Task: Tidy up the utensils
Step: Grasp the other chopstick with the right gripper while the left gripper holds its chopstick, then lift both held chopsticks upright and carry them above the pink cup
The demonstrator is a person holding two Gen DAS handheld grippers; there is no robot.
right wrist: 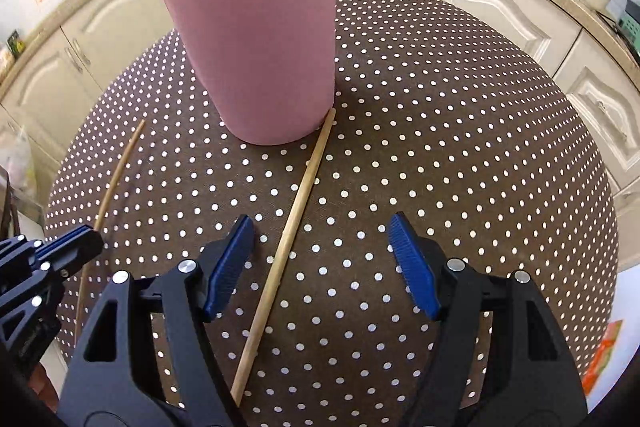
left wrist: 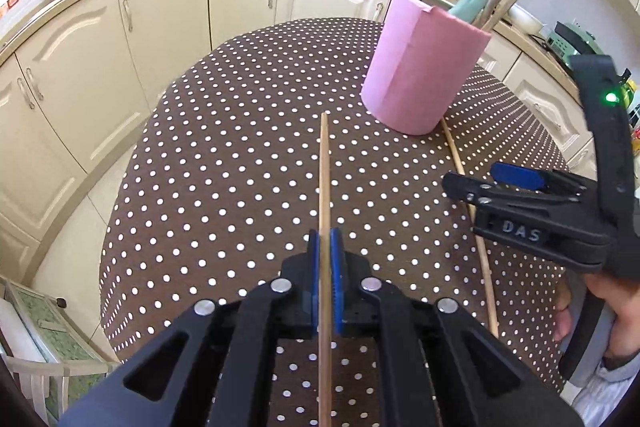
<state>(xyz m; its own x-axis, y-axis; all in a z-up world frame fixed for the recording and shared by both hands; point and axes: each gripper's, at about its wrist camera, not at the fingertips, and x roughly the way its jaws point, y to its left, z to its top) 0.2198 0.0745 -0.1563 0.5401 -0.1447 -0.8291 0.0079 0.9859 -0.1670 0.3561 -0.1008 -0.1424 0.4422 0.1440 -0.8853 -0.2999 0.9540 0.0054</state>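
The left gripper [left wrist: 325,247] is clamped on a thin wooden stick [left wrist: 324,187] pointing toward twelve o'clock. The right gripper [right wrist: 320,259] stands open over a second wooden stick [right wrist: 296,207] lying on the brown polka-dot tablecloth [right wrist: 440,147], its far tip touching the pink cylindrical utensil holder [right wrist: 260,47] at twelve o'clock.

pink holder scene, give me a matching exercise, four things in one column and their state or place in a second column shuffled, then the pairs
Things:
1. left gripper
2. right gripper
3. pink holder
4. loose stick

States:
A. stands upright on the dotted tablecloth, full of utensils
B. jaws open, nothing gripped
C. lies flat on the cloth, far end by the holder's base
D. shut on a thin wooden stick

Pairs: 1-D, 2-B, 3-A, 4-C
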